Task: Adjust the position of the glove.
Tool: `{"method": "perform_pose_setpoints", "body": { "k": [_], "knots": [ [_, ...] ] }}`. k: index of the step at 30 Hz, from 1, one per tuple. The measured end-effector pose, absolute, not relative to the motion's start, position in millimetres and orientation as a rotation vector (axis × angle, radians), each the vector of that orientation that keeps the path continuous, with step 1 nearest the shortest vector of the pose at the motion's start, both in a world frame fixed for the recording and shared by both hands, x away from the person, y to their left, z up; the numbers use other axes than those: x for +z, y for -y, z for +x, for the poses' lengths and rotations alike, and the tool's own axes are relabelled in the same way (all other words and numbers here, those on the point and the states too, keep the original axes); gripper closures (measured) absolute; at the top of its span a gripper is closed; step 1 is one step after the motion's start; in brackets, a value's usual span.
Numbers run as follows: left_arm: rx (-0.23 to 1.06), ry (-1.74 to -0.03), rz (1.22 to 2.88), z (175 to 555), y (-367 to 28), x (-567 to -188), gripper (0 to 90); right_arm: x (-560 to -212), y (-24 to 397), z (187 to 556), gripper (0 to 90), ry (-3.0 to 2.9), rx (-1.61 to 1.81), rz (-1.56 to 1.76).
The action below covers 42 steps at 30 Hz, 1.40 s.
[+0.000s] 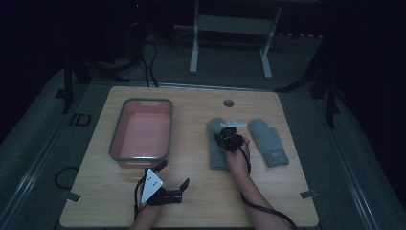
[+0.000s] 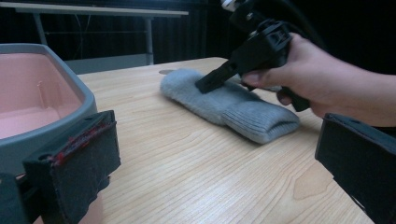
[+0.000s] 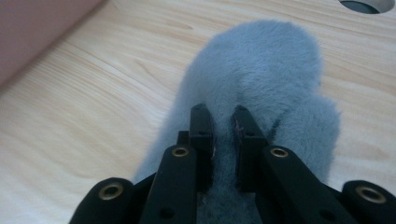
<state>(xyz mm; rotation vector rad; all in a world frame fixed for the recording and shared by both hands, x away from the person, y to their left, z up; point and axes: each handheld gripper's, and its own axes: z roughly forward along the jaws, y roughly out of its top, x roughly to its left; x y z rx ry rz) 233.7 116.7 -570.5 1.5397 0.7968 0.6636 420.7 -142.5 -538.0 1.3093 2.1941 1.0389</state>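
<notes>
Now your right gripper [image 3: 223,122] pinches a fold of the left mitten [image 3: 261,74]; your left gripper [image 2: 217,154] gapes wide, holding nothing.

Room is dim; the only lit area is the light wood counter [image 1: 191,191], rectangular with rounded corners and a round cable hole [image 1: 228,103] near its far edge, toward 12 o'clock. Grey carpeted floor [image 1: 230,67] surrounds it. Beyond, at 12 o'clock, stands a white-framed table [image 1: 230,24] on two legs with flat feet. Dark cables [image 1: 148,62] run over the floor at 11 o'clock. Another cable loop [image 1: 64,177] lies at 8 o'clock. Black stand legs [image 1: 325,86] show at 2 o'clock. Far surroundings are black, without visible detail.
</notes>
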Motion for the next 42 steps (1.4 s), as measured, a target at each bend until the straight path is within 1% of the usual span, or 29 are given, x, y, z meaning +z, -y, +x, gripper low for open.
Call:
{"method": "perform_pose_setpoints", "body": {
  "k": [10,15,19,31,33,36,38,40,41,42],
  "knots": [
    [0.668,-0.798,1.540,233.5,-116.6,-570.5,0.1,-510.4,147.8,378.6,81.4,-2.138,1.083,1.376],
    [0.671,-0.802,1.537,233.4,-116.3,-570.5,0.1,-503.6,154.1,358.3,81.4,-2.122,1.111,1.415],
    [0.674,-0.802,1.539,233.2,-116.0,-570.5,0.1,-510.3,158.3,347.7,81.4,-2.121,1.096,1.443],
    [0.677,-0.799,1.542,233.2,-115.7,-570.5,0.1,-547.1,150.5,358.8,80.4,-2.158,1.028,1.491],
    [0.676,-0.800,1.542,233.3,-115.8,-570.4,0.1,-546.9,150.4,359.4,78.7,-2.171,1.027,1.471],
    [0.673,-0.802,1.539,233.3,-115.9,-570.5,0.1,-546.8,151.4,360.3,72.8,-2.175,1.046,1.473],
    [0.673,-0.803,1.540,233.4,-116.1,-570.5,0.1,-544.4,152.8,359.8,64.7,-2.189,1.086,1.465],
    [0.671,-0.805,1.539,233.6,-116.2,-570.4,0.1,-540.5,154.7,358.8,61.8,-2.195,1.101,1.448],
    [0.670,-0.805,1.539,233.7,-116.4,-570.4,0.1,-537.6,156.2,358.3,57.1,-2.202,1.111,1.435],
    [0.670,-0.806,1.538,233.7,-116.5,-570.5,0.1,-534.2,158.1,358.2,54.4,-2.206,1.124,1.428]
  ]
}}
